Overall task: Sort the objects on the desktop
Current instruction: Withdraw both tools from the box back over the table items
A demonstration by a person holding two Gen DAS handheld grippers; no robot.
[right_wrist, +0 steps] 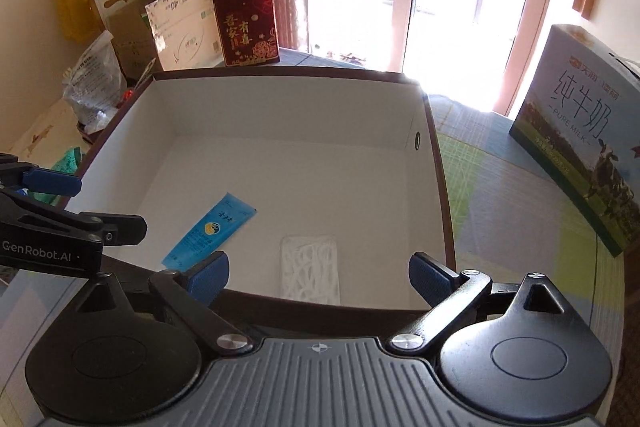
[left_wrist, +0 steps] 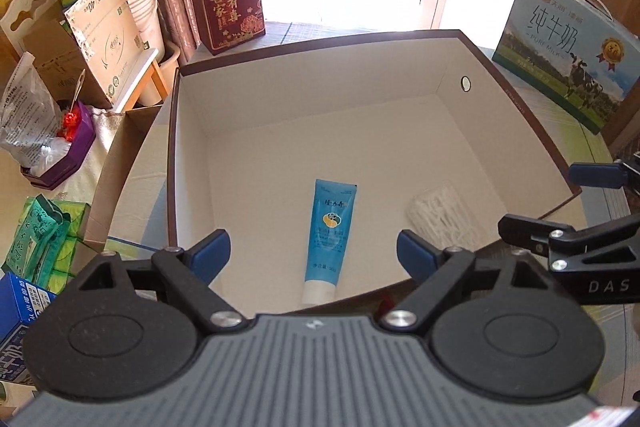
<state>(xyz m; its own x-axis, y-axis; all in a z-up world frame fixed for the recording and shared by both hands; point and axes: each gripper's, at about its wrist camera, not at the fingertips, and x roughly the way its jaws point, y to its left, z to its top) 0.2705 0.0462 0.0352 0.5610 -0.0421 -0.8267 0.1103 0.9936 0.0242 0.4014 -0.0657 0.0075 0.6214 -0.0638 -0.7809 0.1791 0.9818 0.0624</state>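
Note:
A large open box (left_wrist: 520, 107) (right_wrist: 436, 163) with white inside walls and a dark brown rim stands on the table. On its floor lie a blue tube (left_wrist: 329, 237) (right_wrist: 208, 231) with a white cap and a clear packet of white sticks (left_wrist: 444, 217) (right_wrist: 310, 269). My left gripper (left_wrist: 314, 253) hangs open above the box's near edge, over the tube, with nothing between its fingers. My right gripper (right_wrist: 319, 275) hangs open above the near rim, over the packet, holding nothing. Each gripper shows at the edge of the other's view: the right gripper (left_wrist: 576, 203), the left gripper (right_wrist: 80, 203).
A milk carton box (left_wrist: 568, 47) (right_wrist: 584, 135) stands at the right on a checked tablecloth (right_wrist: 500, 195). A dark red gift box (left_wrist: 234, 3) (right_wrist: 250, 25) stands behind the big box. Cardboard boxes (left_wrist: 108, 39), bags (left_wrist: 28, 115) and green packs (left_wrist: 40, 239) crowd the left side.

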